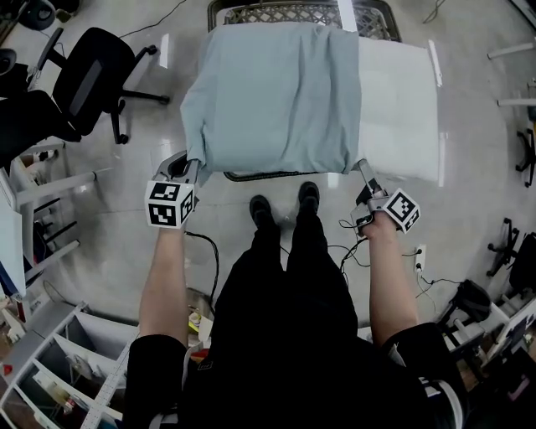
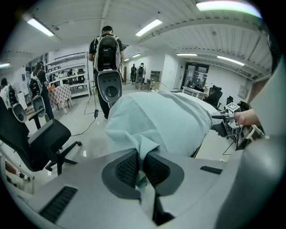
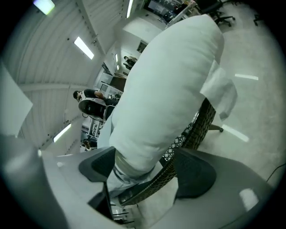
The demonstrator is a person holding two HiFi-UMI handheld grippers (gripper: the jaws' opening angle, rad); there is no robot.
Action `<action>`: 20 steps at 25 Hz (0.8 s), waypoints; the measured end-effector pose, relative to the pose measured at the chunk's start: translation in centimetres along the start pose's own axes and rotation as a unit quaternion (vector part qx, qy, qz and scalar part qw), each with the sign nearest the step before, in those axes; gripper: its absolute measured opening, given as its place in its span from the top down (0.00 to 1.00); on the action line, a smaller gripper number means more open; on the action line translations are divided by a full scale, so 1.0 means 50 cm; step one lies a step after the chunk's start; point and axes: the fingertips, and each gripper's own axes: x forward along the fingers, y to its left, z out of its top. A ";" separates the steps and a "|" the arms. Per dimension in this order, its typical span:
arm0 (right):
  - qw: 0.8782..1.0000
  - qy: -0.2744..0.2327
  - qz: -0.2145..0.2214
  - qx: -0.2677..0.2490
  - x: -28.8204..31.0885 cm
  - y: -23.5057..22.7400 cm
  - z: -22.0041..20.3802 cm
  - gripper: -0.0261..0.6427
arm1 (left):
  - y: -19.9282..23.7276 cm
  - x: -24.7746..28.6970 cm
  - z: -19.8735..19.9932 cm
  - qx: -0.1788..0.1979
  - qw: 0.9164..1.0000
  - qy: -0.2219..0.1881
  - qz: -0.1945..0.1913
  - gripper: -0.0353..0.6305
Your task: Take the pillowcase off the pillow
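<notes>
Atop a woven wicker stand (image 1: 306, 12) on pale glossy floor (image 1: 117, 226): white pillow (image 1: 398, 105), its left part under the blue-grey pillowcase (image 1: 276, 96), its right part bare. Left gripper (image 1: 191, 166) clenched on the pillowcase's near left corner, cloth pinched flat between the pads; right gripper (image 1: 363, 170) released, jaws wide, with the pillow's bare near corner and the wicker rim between them. Room: black office chair (image 1: 92, 71) left of the stand, white shelving (image 1: 63, 369) at near left, cables (image 1: 205, 247) on the floor by the person's shoes (image 1: 261, 208), strip lights (image 2: 149, 27) overhead, a person with a backpack (image 2: 107, 49) standing beyond.
</notes>
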 end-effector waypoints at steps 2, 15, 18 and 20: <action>1.000 -0.004 0.014 0.002 -0.003 0.013 0.014 0.30 | -0.008 0.010 0.005 0.002 1.000 0.002 -0.003 0.93; 0.979 0.029 -0.076 -0.187 0.064 0.042 0.065 0.59 | -0.008 0.038 0.019 0.022 0.999 0.024 0.033 0.93; 0.963 0.010 -0.092 -0.254 0.054 0.072 0.123 0.67 | 0.037 0.009 0.020 0.019 0.997 0.034 0.066 0.93; 0.955 0.003 -0.094 -0.283 0.048 0.088 0.157 0.69 | 0.055 -0.010 0.008 0.029 0.996 0.050 0.072 0.93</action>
